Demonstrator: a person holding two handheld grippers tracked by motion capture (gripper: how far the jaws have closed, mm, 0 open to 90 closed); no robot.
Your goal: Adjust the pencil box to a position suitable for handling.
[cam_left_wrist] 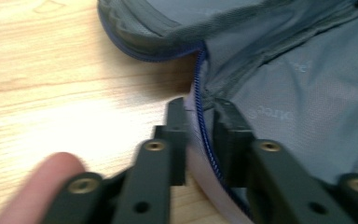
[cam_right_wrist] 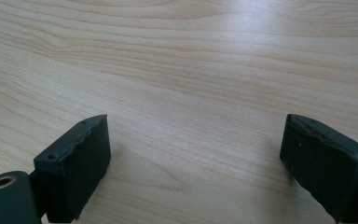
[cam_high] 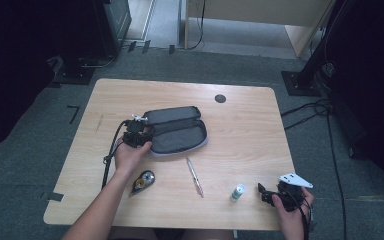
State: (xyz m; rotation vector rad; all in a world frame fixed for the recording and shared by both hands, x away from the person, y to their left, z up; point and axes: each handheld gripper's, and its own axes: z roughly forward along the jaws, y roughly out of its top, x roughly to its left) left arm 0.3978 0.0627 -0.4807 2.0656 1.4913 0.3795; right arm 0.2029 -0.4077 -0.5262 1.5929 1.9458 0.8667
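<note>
An open grey pencil case (cam_high: pixel 177 131) with a blue zipper lies in the middle of the wooden table (cam_high: pixel 245 135). My left gripper (cam_high: pixel 139 135) sits at its left end. In the left gripper view the two black jaws (cam_left_wrist: pixel 200 126) pinch the zippered rim of the case (cam_left_wrist: pixel 289 93), one jaw outside and one inside. A fingertip (cam_left_wrist: pixel 42 186) shows at the lower left. My right gripper (cam_high: pixel 264 192) rests near the table's front right corner, held by a hand. Its jaws (cam_right_wrist: pixel 196 158) stand wide open over bare wood (cam_right_wrist: pixel 191 70), with nothing between them.
A pen (cam_high: pixel 195 176) lies in front of the case. A small white and green bottle (cam_high: pixel 238 192) stands just left of the right gripper. A correction-tape dispenser (cam_high: pixel 143 182) lies by the left forearm. A black round cap (cam_high: pixel 220 98) sits at the table's far side.
</note>
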